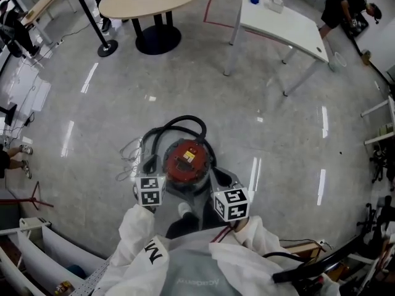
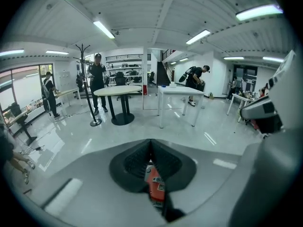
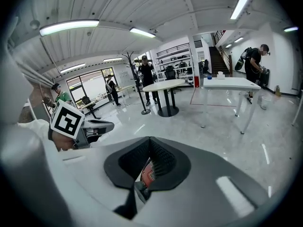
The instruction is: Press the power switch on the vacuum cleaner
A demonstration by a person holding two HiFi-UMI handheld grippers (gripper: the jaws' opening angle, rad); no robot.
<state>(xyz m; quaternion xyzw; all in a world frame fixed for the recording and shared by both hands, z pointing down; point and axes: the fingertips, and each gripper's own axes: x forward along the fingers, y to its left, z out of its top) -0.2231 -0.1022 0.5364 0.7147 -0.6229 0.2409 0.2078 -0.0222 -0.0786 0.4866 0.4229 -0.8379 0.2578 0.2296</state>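
Between the jaws of the left gripper [image 2: 151, 144] there is nothing: they are clenched together, tips meeting, and the right gripper [image 3: 149, 141] is closed and empty in the same way. Just below and ahead of both pairs of jaws sits the vacuum cleaner [image 1: 187, 160], a round red-topped body on the floor [image 1: 278, 140], with its black hose [image 1: 179, 123] looping on the far side. Neither gripper appears to touch it. The step in hand looks like the approach, with the switch not yet pressed. Which mark on the red top is the switch cannot be made out. The next move probably calls for lowering one pair of closed jaws squarely onto it.
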